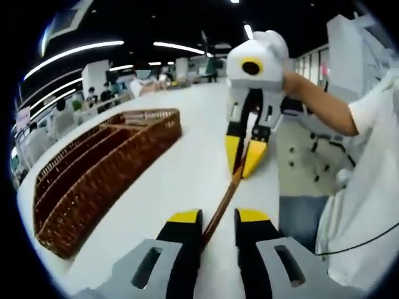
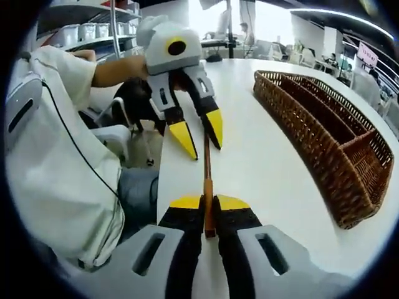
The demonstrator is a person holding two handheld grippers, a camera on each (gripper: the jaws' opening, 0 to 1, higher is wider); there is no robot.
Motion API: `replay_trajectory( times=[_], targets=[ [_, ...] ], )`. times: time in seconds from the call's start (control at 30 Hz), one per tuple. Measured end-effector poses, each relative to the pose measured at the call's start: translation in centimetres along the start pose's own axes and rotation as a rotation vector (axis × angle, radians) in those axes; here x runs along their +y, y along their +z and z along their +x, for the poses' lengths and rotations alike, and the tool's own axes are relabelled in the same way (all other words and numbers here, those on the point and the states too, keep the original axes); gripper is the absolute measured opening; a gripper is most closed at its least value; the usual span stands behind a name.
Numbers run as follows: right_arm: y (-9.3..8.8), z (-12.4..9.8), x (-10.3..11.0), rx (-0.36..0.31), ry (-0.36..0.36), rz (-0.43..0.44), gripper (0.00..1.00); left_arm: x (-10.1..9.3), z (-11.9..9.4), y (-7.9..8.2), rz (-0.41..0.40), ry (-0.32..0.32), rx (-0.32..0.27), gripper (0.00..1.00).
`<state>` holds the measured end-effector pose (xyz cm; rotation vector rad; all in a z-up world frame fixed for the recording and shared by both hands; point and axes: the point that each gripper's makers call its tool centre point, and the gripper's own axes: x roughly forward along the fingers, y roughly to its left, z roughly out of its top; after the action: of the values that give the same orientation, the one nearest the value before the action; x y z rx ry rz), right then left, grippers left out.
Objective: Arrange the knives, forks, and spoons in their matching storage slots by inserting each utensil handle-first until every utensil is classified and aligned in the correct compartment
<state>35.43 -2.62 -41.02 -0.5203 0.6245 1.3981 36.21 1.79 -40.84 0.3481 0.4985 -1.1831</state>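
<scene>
My right gripper clamps a brown-handled utensil above the tabletop edge; my left gripper stands open around its far end. The basket sits well apart.

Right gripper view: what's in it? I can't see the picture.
The right gripper pinches one end of a thin brown utensil above a white table. The left gripper faces it, jaws apart around the other end. A brown wicker tray sits on the table.
</scene>
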Motion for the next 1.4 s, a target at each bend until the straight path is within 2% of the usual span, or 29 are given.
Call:
replay_trajectory(
  times=[0.17, 0.3, 0.4, 0.5, 0.77, 0.83, 0.9, 0.93, 0.97, 1.0, 1.03, 1.1, 1.13, 1.2, 1.4],
  targets=[
    [0.0, 0.0, 0.1, 0.001, -0.008, -0.002, 0.07, 0.4, 0.1, 0.0, 0.019, -0.024, 0.007, 0.08],
    [0.0, 0.2, 0.3, 0.023, -0.009, -0.018, 0.07, 0.2, 0.0, 0.0, 0.082, -0.04, 0.012, 0.06],
    [0.1, 0.5, -0.1, 0.036, -0.017, -0.043, 0.1, 0.5, 0.0, 0.0, 0.041, -0.042, 0.03, 0.05],
    [0.3, 0.7, -0.5, 0.038, -0.018, -0.031, 0.13, 0.7, -0.1, 0.2, 0.043, -0.045, 0.031, 0.05],
    [0.6, 1.0, -0.6, 0.059, -0.005, -0.05, 0.16, 0.7, -0.6, 1.9, 0.031, -0.056, 0.01, 0.04],
    [0.6, 1.0, -0.7, 0.06, -0.005, -0.049, 0.15, 0.5, -0.7, 2.1, 0.03, -0.058, 0.008, 0.04],
    [0.6, 1.0, -0.8, 0.064, -0.011, -0.051, 0.09, 0.3, -0.9, 2.3, 0.022, -0.061, 0.009, 0.04],
    [0.8, 1.2, -0.6, 0.065, 0.004, -0.092, 0.08, 0.2, -1.1, 2.4, 0.023, -0.056, 0.009, 0.04],
    [0.7, 1.3, -0.4, 0.079, 0.005, -0.148, 0.06, 0.5, -1.1, 2.7, 0.036, -0.034, -0.005, 0.0],
    [0.7, 1.3, -0.3, 0.084, 0.005, -0.158, 0.06, 0.7, -1.1, 3.8, 0.058, -0.034, -0.056, 0.0],
    [0.7, 1.2, -0.7, 0.075, -0.012, -0.103, 0.06, 1.2, -1.7, 3.5, 0.018, -0.026, -0.022, 0.0],
    [0.7, 1.1, -0.7, 0.057, -0.012, -0.061, 0.06, 1.5, -1.7, 3.5, 0.008, -0.02, -0.02, 0.0],
    [0.7, 1.1, -0.7, 0.05, -0.011, -0.08, 0.06, 1.7, -1.7, 3.5, 0.028, -0.006, -0.023, 0.0],
    [0.8, 1.0, -0.9, 0.041, -0.016, -0.06, 0.06, 1.8, -1.7, 3.2, 0.04, -0.007, -0.018, 0.0],
    [0.9, 1.0, -0.8, 0.04, -0.011, -0.064, 0.06, 1.4, -2.2, 3.1, 0.035, -0.008, -0.027, 0.01]
  ],
)
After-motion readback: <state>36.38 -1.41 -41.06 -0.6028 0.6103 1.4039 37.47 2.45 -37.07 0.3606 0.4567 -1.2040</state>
